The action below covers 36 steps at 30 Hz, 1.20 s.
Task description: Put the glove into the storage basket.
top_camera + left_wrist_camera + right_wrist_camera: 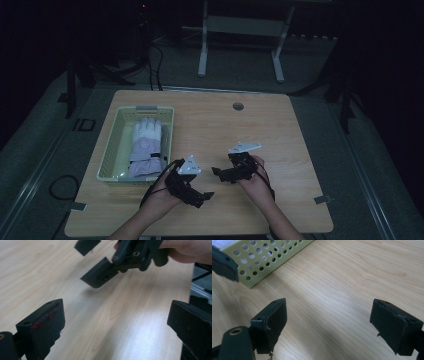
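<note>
In the high view, the left gripper [204, 196] sits in the lower middle of the frame, just right of the pale green perforated basket [111, 145], its jaws spread wide with nothing between them. The right gripper [216, 173] lies a little to its right, its jaws also wide apart and empty, pointing left toward the other one. Both hover over bare wooden table [280, 140]. A white and lavender glove [146, 146] lies flat inside the basket, at the left centre of the frame, cuff toward the person. In the right gripper view the basket's holed wall [262, 257] fills the upper left corner.
</note>
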Tool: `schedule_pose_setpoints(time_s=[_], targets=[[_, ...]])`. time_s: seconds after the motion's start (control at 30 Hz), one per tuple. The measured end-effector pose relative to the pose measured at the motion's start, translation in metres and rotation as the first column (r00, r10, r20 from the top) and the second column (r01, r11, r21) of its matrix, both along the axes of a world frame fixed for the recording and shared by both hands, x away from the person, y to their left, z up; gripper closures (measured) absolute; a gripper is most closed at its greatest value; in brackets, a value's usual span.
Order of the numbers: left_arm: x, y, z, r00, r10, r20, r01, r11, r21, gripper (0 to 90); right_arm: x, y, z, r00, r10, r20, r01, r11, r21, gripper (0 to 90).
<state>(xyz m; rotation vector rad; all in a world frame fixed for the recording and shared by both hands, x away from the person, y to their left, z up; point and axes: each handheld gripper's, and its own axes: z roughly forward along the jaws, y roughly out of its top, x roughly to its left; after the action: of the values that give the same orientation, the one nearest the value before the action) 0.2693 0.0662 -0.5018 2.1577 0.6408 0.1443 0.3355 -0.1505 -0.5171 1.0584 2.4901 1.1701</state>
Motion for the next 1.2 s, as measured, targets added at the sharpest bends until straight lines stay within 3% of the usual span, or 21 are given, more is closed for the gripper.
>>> schedule_pose_setpoints(time_s=[0.23, 0.7, 1.03, 1.2], targets=[[-0.003, -0.012, -0.016, 0.9992, -0.040, -0.008, 0.040, 0.9992, -0.002, 1.8, -0.008, -0.012, -0.012, 0.9997, 0.011, 0.024, -0.011, 1.000, 0.028, 14.1], [-0.004, -0.028, -0.039, 0.9979, -0.052, -0.040, 0.051, 0.9983, -0.030, 1.8, -0.017, -0.042, -0.027, 0.9993, -0.016, 0.033, 0.015, 0.999, 0.028, 13.9], [-0.008, -0.044, -0.045, 0.9964, -0.077, -0.036, 0.075, 0.9959, -0.051, 1.8, -0.024, -0.060, -0.031, 0.9982, -0.024, 0.055, 0.023, 1.000, 0.021, 13.8], [-0.010, -0.045, -0.046, 0.9977, -0.068, -0.008, 0.067, 0.9961, -0.056, 1.8, -0.027, -0.068, -0.032, 0.9977, -0.032, 0.060, 0.030, 0.999, 0.033, 13.8]])
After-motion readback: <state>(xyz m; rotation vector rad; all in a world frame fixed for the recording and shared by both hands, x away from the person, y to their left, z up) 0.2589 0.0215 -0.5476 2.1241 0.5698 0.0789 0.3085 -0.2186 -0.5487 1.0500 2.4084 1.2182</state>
